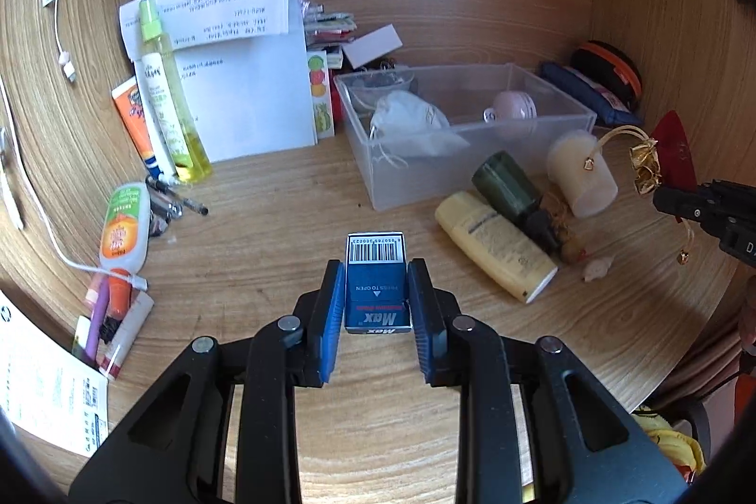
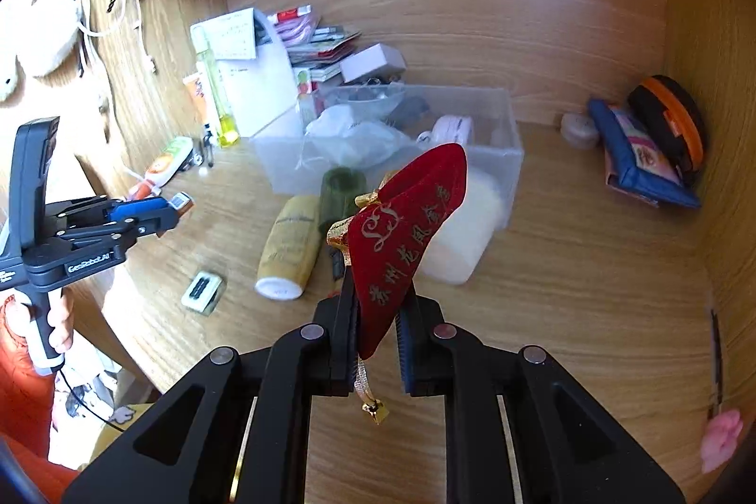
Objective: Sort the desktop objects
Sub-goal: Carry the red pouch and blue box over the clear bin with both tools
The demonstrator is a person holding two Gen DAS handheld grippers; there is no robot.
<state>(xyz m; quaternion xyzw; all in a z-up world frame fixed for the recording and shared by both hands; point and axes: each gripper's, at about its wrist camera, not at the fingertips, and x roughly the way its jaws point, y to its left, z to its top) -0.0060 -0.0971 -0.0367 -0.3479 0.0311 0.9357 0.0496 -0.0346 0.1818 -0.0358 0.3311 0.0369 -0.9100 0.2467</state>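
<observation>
The right gripper (image 2: 378, 305) clamps a red velvet pouch (image 2: 406, 234); beyond it a clear plastic bin (image 2: 510, 154), far left the left gripper (image 2: 182, 204) gripping a small box (image 2: 181, 200).

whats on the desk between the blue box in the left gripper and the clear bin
Nothing: in the left wrist view the desk is bare wood from the blue box, held in the left gripper, up to the clear bin.

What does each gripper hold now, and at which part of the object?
The left gripper holds a blue Max staple box by its two long sides. The right gripper holds a red velvet pouch by its lower end.
</observation>
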